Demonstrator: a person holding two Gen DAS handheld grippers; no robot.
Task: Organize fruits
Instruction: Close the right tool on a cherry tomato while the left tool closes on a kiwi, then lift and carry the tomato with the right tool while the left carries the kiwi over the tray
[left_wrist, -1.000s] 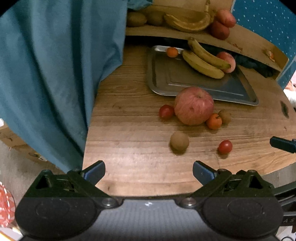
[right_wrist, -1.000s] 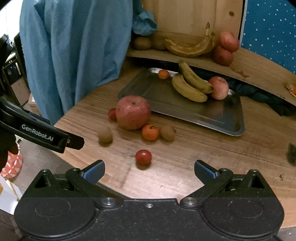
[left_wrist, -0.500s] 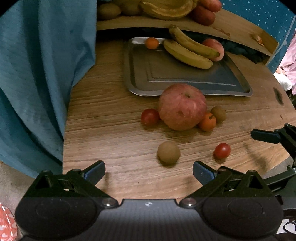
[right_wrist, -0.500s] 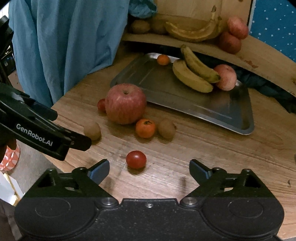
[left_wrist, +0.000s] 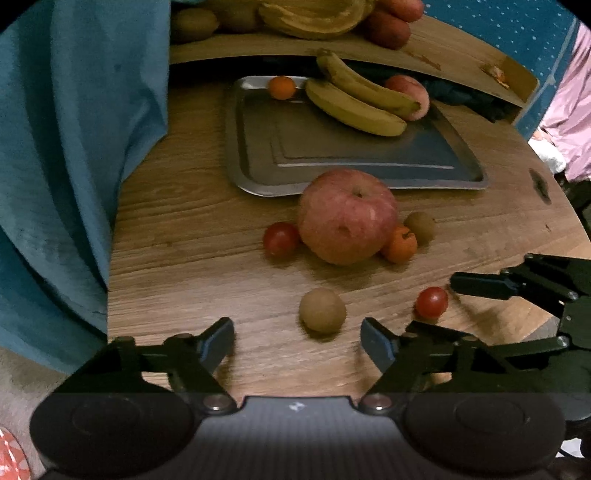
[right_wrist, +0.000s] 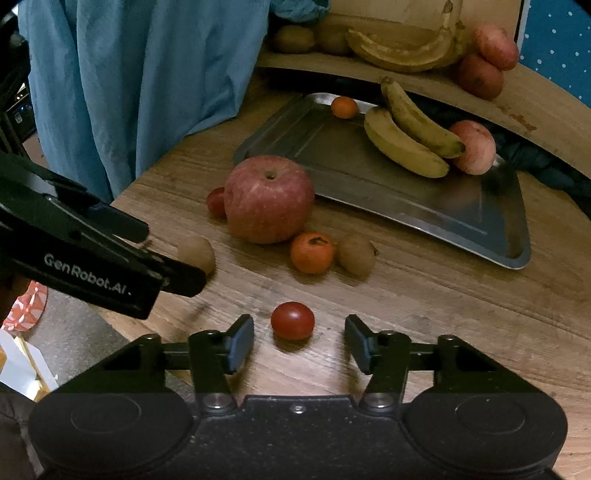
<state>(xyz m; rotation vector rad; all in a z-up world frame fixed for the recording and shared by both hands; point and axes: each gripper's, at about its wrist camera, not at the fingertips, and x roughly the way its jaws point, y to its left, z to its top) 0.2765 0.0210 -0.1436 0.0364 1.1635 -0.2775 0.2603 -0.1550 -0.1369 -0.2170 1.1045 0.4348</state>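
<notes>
On wooden table (left_wrist: 192, 236), left wrist view: left gripper (left_wrist: 297, 338) spread, empty, brown round fruit (left_wrist: 322, 311) just ahead between fingers. Big apple (left_wrist: 347, 216) beyond, near steel tray (left_wrist: 258, 155) holding bananas (left_wrist: 358, 107).

Right wrist view: right gripper (right_wrist: 299, 341) spread, cherry tomato (right_wrist: 292, 320) between fingertips, untouched. Small orange (right_wrist: 312, 252) beside apple.

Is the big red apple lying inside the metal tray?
No. In the right wrist view the big red apple sits on the wooden table, just outside the near rim of the metal tray.
</notes>
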